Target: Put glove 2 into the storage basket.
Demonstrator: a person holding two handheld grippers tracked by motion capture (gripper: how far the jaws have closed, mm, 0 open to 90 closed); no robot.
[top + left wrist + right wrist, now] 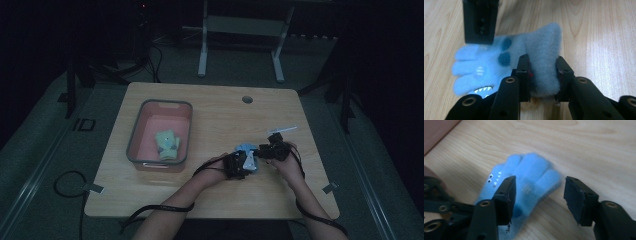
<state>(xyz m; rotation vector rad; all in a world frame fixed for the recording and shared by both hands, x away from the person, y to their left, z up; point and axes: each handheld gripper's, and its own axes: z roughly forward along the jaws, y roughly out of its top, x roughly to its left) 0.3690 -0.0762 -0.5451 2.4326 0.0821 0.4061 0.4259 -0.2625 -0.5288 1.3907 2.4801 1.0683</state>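
Best bet here: keep the left gripper [541, 75] pinched tight on the blue glove [524, 57] cuff, then ease the right gripper [539, 197] down over the finger end. Right jaws apart, glove fingers just beyond and between them. Lying flat near the bench's front-right area.

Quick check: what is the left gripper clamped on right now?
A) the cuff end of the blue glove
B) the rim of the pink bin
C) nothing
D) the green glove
A: in the left gripper view, the left gripper pinches the blue glove at its cuff.
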